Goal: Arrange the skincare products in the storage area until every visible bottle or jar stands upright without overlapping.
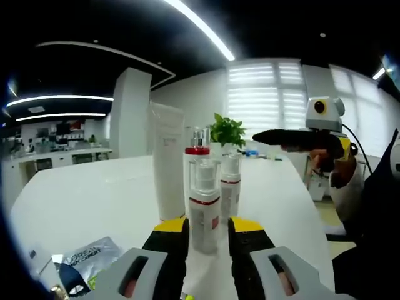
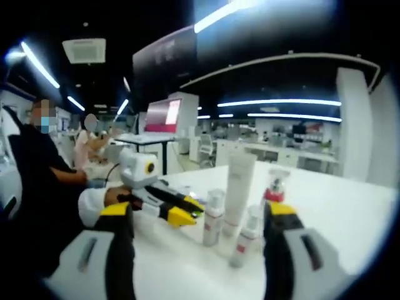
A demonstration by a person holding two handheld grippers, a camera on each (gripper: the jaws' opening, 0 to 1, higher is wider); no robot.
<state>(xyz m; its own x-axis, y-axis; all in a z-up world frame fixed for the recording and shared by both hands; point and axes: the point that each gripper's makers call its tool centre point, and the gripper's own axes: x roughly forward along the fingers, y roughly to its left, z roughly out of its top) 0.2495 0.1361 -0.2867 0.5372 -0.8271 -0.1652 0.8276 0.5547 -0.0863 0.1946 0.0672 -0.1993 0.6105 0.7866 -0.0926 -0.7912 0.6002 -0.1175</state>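
A clear pump bottle with a red collar (image 1: 204,200) stands upright on the white table (image 1: 81,200), just ahead of my left gripper (image 1: 209,228) and seen between its yellow tips. The jaws are a little apart and hold nothing. Behind it stand a tall white tube (image 1: 167,159) and a small white-capped bottle (image 1: 230,184). In the right gripper view the tube (image 2: 239,184), a small bottle (image 2: 214,219), another small bottle (image 2: 247,240) and the red-collared bottle (image 2: 275,185) all stand upright. My right gripper (image 2: 199,212) is wide open short of them. The left gripper (image 2: 185,211) points at them from the left.
A silver L'Oreal sachet (image 1: 94,253) lies flat at the near left. A green potted plant (image 1: 226,130) stands behind the bottles. The right gripper (image 1: 259,135) hangs above the table's right side. People (image 2: 37,175) sit to the left, with desks beyond.
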